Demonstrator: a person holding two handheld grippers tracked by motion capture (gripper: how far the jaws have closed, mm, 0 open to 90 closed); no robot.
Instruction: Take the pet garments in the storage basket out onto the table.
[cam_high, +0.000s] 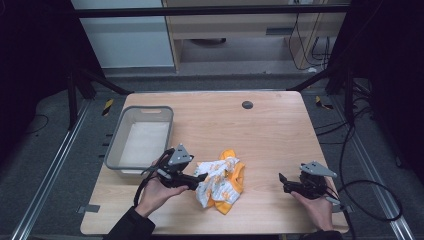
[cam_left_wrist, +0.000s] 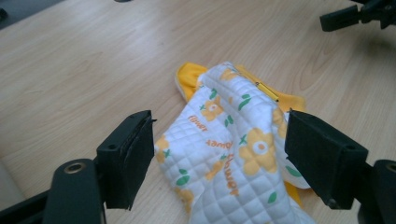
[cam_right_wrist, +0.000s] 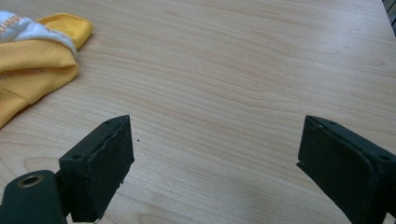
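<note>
The left gripper had its fingers spread wide around the crumpled quilted cloth lying mid-counter, the right gripper released over bare wood, so closing might have pinched only a loose fold and let the bundle slip

A lab recording bay, not a home.

Beyond the tongs, the wooden worktop stands inside a black metal frame with dark curtains at both sides. Cables trail over grey carpet, floor rails carry hazard tape, and plain cabinets stand behind.
</note>
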